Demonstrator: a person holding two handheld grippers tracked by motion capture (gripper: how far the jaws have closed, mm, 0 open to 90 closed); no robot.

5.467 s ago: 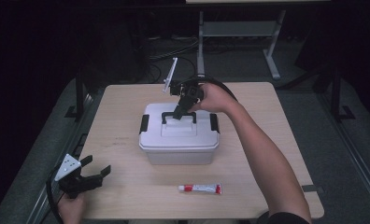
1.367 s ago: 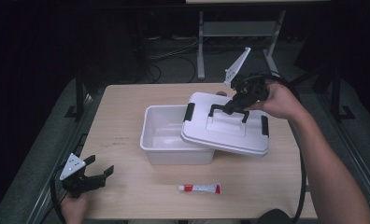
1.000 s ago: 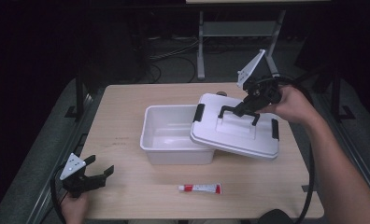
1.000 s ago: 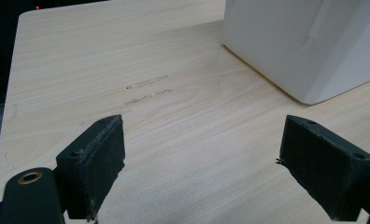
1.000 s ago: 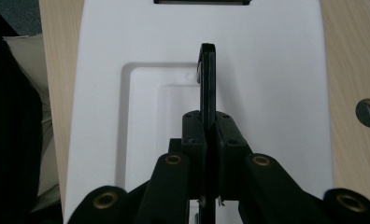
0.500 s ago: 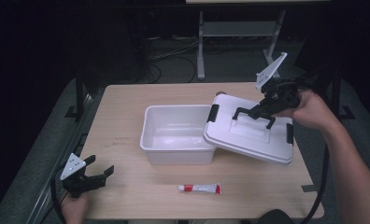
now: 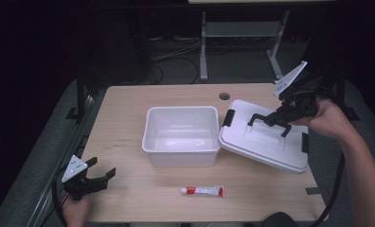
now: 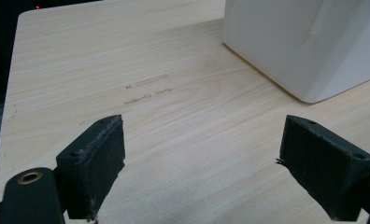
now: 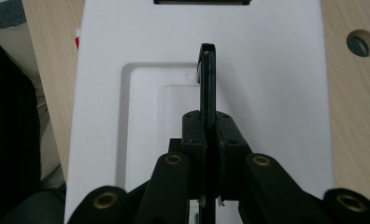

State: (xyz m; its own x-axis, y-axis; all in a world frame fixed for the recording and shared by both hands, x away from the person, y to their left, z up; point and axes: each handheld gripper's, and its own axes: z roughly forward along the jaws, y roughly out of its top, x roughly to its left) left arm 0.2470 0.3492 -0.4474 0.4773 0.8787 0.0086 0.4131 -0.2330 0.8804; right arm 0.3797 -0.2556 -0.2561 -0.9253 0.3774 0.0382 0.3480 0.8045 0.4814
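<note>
Work in hand: white lid carried off the white bin by its black handle.
Lid position: right of the bin, tilted; its near-left edge looks to lean on or sit just beside the bin's right rim, though contact is hard to confirm from the high view.
Right gripper: jaws clamped flat on the handle bar, seen edge-on in the right gripper view.
Left gripper: jaws apart, nothing between the pads; hovers at the table's near-left corner.
Handling, lid: judged light, rigid moulded plastic; smooth, so likely slippery on bare faces. A thin bar held mid-span lets the lid swing.
Best hold: handle centre, as now; black latches at the ends are poor grips.
Bin: open, appears empty.
Tube: lies in front of the bin, well apart from both grippers.
</note>
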